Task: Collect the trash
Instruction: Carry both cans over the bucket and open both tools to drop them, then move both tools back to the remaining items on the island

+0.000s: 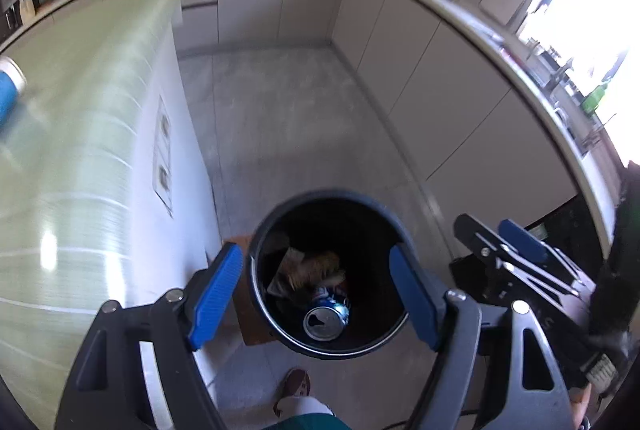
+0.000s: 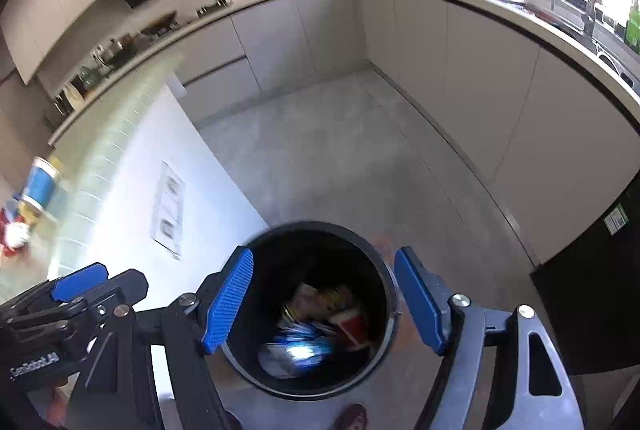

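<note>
The round black trash bin [image 1: 332,350] sits low in the centre of both views, and both the left gripper [image 1: 316,294] and the right gripper [image 2: 324,300] hang over it with jaws wide apart, holding nothing. Only the left view shows a crushed blue drink can [image 1: 326,322] lying inside; the right view shows blurred colourful wrappers [image 2: 320,314]. A blue cylindrical container [image 2: 40,186] stands on the pale green counter [image 1: 92,118] at the left edge.

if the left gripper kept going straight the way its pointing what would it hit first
Most likely the trash inside the round black bin, probably the blue drink can. The open left gripper holds nothing; depth is uncertain.
</note>
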Motion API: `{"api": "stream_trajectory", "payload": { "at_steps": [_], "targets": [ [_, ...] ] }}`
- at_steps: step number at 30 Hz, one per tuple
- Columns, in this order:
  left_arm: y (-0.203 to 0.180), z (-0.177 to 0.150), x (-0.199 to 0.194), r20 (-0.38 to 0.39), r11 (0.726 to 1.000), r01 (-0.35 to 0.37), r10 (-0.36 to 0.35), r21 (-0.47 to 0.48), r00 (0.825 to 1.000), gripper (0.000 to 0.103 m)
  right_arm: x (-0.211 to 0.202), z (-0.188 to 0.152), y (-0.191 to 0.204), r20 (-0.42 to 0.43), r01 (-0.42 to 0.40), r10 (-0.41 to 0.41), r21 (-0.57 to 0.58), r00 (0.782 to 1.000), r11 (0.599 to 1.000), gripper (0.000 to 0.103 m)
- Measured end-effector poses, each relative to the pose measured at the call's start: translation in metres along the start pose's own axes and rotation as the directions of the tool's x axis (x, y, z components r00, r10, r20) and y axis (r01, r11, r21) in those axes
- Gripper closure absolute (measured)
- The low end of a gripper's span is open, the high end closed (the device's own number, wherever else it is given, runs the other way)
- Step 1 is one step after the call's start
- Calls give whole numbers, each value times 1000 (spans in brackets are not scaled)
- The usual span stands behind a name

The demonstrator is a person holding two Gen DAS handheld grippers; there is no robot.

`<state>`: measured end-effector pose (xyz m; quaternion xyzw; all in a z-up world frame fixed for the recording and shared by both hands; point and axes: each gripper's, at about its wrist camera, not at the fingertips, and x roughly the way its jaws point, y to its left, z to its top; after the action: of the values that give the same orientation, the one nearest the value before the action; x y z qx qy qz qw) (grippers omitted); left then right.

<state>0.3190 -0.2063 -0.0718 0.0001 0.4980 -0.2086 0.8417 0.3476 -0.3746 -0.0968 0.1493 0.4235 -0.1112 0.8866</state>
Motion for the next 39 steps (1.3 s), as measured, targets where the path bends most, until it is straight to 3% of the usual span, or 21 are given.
{"api": "stream_trajectory", "payload": {
  "at_steps": [7,10,19,25,32,39],
  "targets": [
    [57,-3,-84,105,999,7,-3,-37,995,25,-49,9,73,61,-58,59,-16,996,998,28],
    [100,-7,-115,142,998,-33,41,-53,989,25,-62,6,121,66,-86,88,-43,994,995,28],
    [249,-32,-160,156,975,-161,185,-151,970,24,-79,-29,274,66,-148,158,-128,985,981,27],
    [338,-44,-178,149,957,-210,241,-198,959,24,-75,-57,356,54,-164,173,-137,984,977,27],
    [388,-41,-185,148,944,-240,277,-227,949,24,-68,-66,411,19,-175,181,-163,983,971,27],
    [421,-27,-182,140,914,-280,331,-293,933,24,-51,-37,436,23,-204,215,-224,976,953,27]
  ]
}}
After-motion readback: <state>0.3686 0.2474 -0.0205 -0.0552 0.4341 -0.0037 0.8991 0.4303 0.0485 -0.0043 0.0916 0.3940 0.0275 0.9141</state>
